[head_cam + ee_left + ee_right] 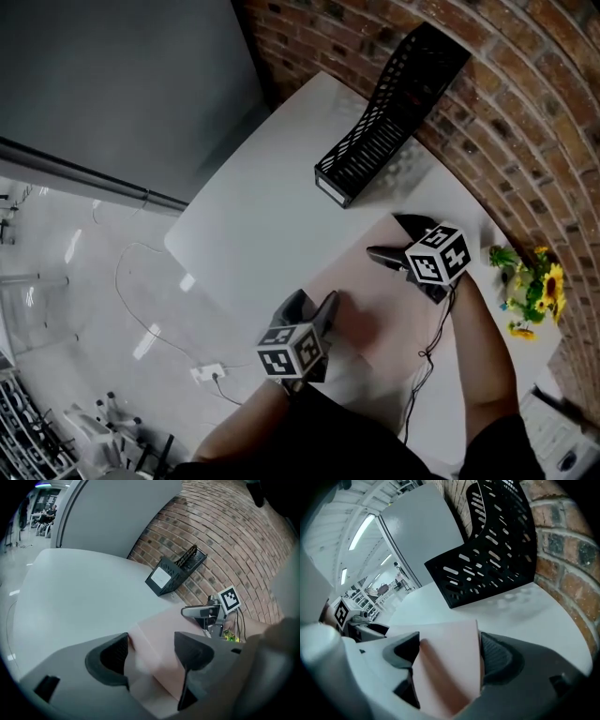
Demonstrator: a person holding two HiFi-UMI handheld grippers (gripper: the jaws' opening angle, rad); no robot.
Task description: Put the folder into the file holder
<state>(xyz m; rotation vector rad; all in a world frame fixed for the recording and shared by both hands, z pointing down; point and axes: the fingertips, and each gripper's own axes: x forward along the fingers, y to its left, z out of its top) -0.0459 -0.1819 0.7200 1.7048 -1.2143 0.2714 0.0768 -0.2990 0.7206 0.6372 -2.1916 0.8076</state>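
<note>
Pink flat folder (375,305): lies on white table (253,216), well apart from black mesh file holder (389,112).
Left claw (150,651): wide, astride folder corner.
Right claw (449,651): wide, astride folder edge.

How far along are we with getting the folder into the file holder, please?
Done: nothing yet; the file holder looks empty. In hand: the left gripper and right gripper stand open over the pink folder, which lies flat on the table. To do: grip it, lift, slot it in.
</note>
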